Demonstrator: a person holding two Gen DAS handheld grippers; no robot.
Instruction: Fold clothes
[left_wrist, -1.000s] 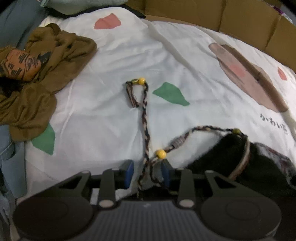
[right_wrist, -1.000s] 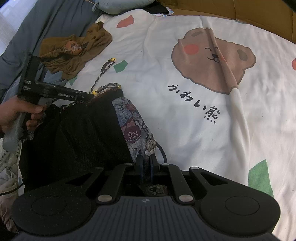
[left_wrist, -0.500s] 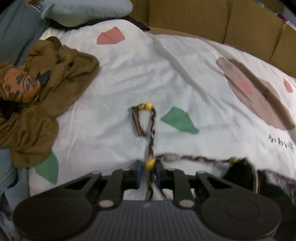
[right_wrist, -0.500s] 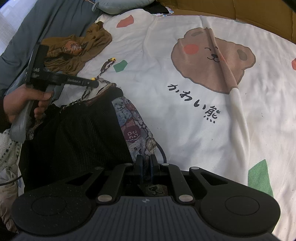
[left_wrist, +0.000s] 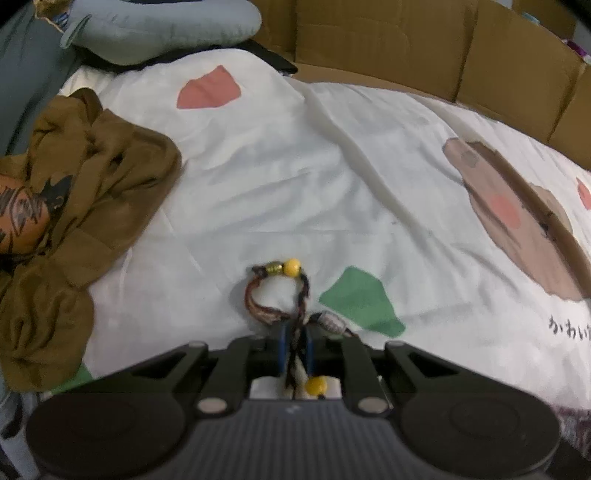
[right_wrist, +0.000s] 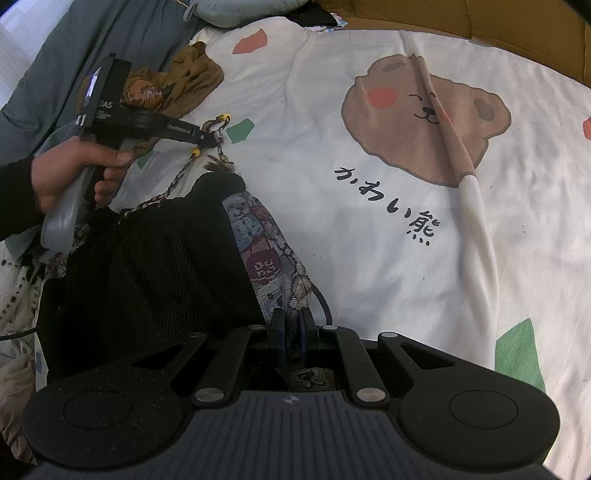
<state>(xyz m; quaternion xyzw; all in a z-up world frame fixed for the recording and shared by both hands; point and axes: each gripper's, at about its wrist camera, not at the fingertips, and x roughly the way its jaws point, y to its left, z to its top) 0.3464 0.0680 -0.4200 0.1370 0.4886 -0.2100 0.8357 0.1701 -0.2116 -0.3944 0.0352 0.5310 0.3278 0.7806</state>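
Although the dark garment (right_wrist: 147, 266) with its patterned woven panel (right_wrist: 269, 254) is seen unfolded at the lower left of the right wrist view, spread on the white bear-print bedsheet (right_wrist: 369, 229), one change is marked since a second ago: the left gripper (left_wrist: 296, 345), whose jaws have just been closing, is now clamped on the braided drawstring cord (left_wrist: 301, 306), which was earlier lying loose between open fingers. That gripper has been carried across the sheet meanwhile, so that the black fabric once at the lower right of the left wrist view is now out of that frame and the cord's looped end with its yellow bead (left_wrist: 291, 266) sits nearer the bottom centre; a second yellow bead (left_wrist: 316, 385) is seen behind the pads. The right gripper (right_wrist: 291, 332) is held shut on the patterned hem of the garment, unchanged from before. It is judged that the cord is being drawn taut or tidied before any fold is made, so the task is early. A crumpled brown shirt (left_wrist: 81, 206) is left at the left edge. Black Japanese lettering (right_wrist: 388, 206) is printed below the bear, and "DAS" is partly legible on the left gripper's body (right_wrist: 103, 105) at the upper left of the right wrist view.
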